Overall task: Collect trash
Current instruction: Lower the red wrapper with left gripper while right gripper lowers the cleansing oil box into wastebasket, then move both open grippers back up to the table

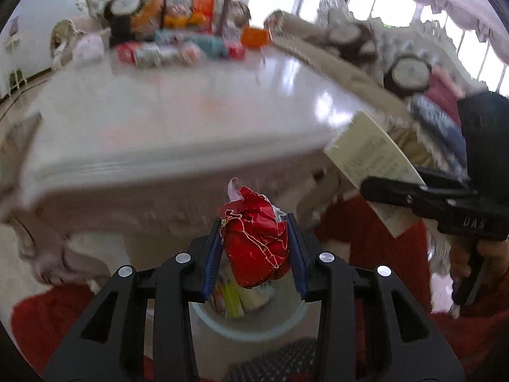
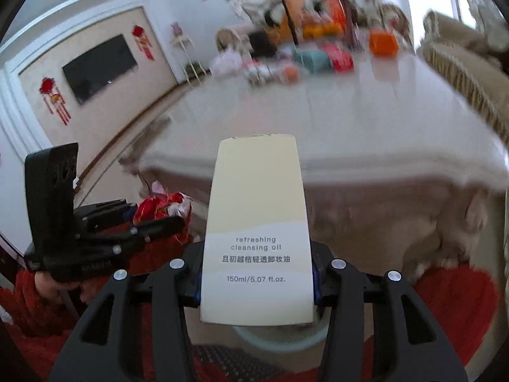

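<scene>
Blocking the bin [image 2: 280,334], right tongs [image 2: 257,286] clamp a carton [image 2: 256,222] (background blurred).

white table [image 2: 366,121] | wall TV [image 2: 100,67] | red rug [image 2: 455,305] | bright windows [image 1: 397,9]

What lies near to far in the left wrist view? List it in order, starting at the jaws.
Left gripper shut on the red crumpled wrapper → white table's near edge → bare glossy tabletop → blurred colourful clutter at the far end.
</scene>
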